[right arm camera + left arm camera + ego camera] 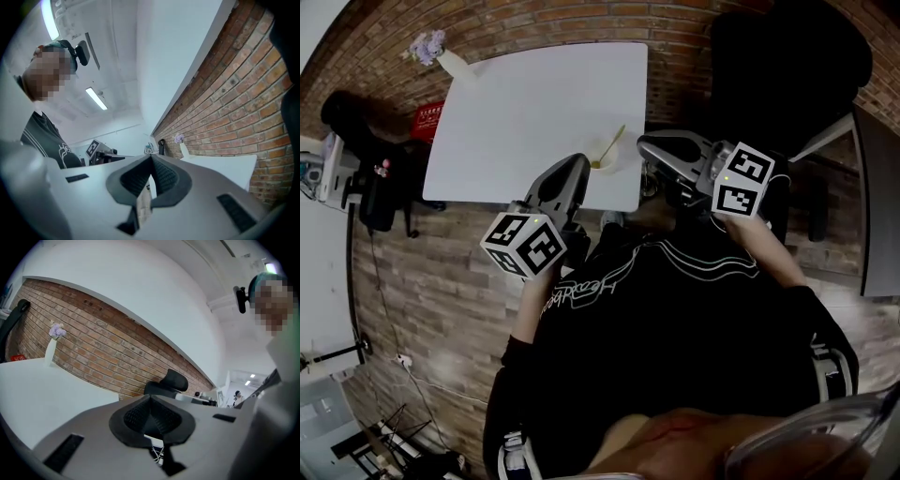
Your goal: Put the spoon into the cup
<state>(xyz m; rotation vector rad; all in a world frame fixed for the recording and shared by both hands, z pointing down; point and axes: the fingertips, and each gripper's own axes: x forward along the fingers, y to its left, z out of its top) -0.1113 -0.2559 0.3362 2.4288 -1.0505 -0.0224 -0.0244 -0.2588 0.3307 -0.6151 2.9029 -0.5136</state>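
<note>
A gold spoon [609, 150] slants near the front edge of the white table [525, 112]. Its lower end sits in what looks like a white cup [605, 165], which hardly stands out from the tabletop. My left gripper [577, 161] is just left of the spoon, level with the table edge, shut and holding nothing. My right gripper [644, 143] is just right of it, past the table's right corner, also shut and holding nothing. In the left gripper view my left gripper [150, 400] points over the table. In the right gripper view my right gripper [151, 160] has its pads closed together. Neither gripper view shows the spoon or cup.
A white vase with lilac flowers [439, 54] stands at the table's far left corner, against the brick wall [581, 19]. A black office chair [787, 66] is at the right, and dark bags [375, 169] lie on the wooden floor to the left.
</note>
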